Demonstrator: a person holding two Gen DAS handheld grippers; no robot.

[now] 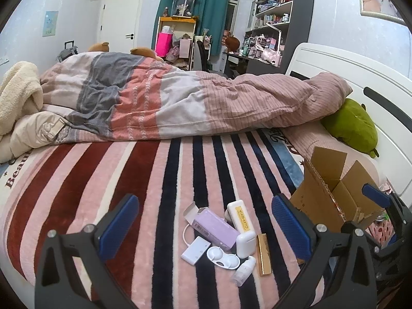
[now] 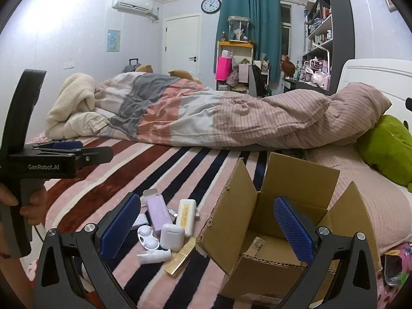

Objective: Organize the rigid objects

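On striped blanket [image 1: 154,180]: white case [image 1: 240,219] reads "KAS-UTO"; left gripper [image 1: 206,224], right gripper [image 2: 207,226] both released.

Small items [image 1: 226,239] beside cardboard box [image 1: 332,193]

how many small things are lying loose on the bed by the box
7, clustered left of the cardboard box: purple box, yellow-label case, earbud case, lens case, adapter, dropper bottle, gold bar. More may hide underneath.

Small items [image 1: 226,237] clustered on blanket [image 1: 103,180], cardboard box [image 2: 283,219] just right, duvet [image 1: 180,97] behind
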